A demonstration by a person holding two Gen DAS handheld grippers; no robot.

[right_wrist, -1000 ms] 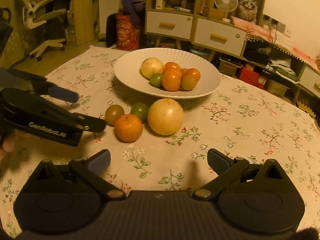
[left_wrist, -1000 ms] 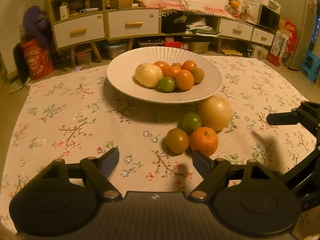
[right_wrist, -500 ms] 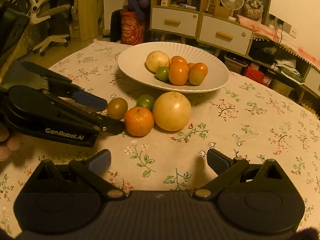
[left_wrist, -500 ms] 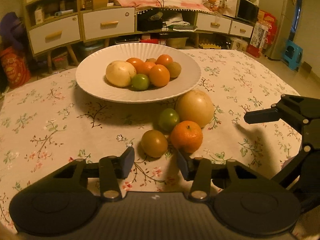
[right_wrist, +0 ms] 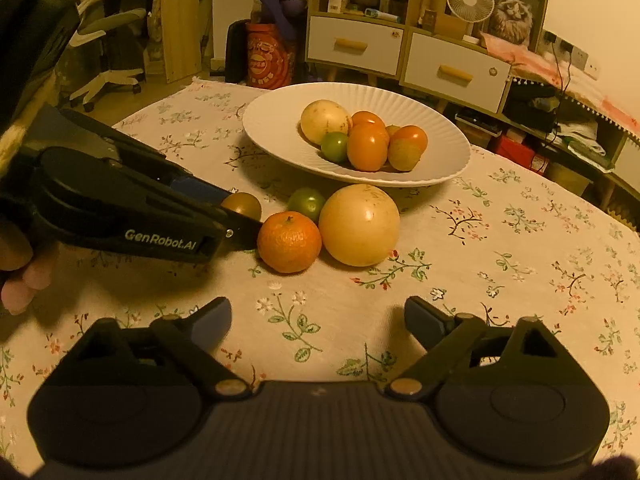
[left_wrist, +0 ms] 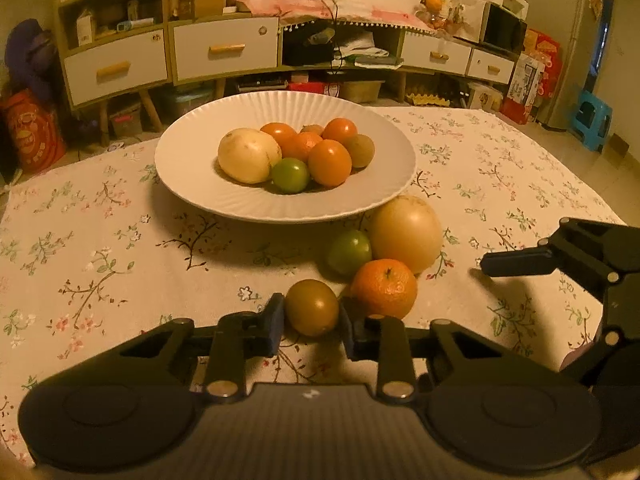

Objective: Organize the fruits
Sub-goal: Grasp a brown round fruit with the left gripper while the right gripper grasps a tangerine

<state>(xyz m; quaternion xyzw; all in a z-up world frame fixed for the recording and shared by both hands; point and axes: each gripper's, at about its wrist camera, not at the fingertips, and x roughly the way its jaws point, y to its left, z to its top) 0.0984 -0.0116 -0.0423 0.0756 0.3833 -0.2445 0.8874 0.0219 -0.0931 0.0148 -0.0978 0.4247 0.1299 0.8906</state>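
Table cloth (left_wrist: 120, 240): a floral cloth covered the whole table.
Plate (left_wrist: 192, 184): a white ribbed plate sat at twelve o'clock on the cloth and held a heap of fruit, with a pale round one at its nine o'clock side.
Large pale fruit (left_wrist: 404, 232): it lay on the cloth at the plate's five o'clock, just beside the rim.
Orange (left_wrist: 384, 288): it rested at six o'clock of the pale fruit, touching it.
Green fruit (left_wrist: 349, 252): it sat at nine o'clock of the pale fruit.
Brown-green fruit (left_wrist: 311, 306): it lay at eight o'clock of the orange, with both blue pads pressed on its sides.
Left gripper (left_wrist: 311, 326): it was clamped narrowly on the brown-green fruit.
Right gripper (right_wrist: 318, 316): its jaws stood wide and were closing, with only cloth between them, at six o'clock of the orange.
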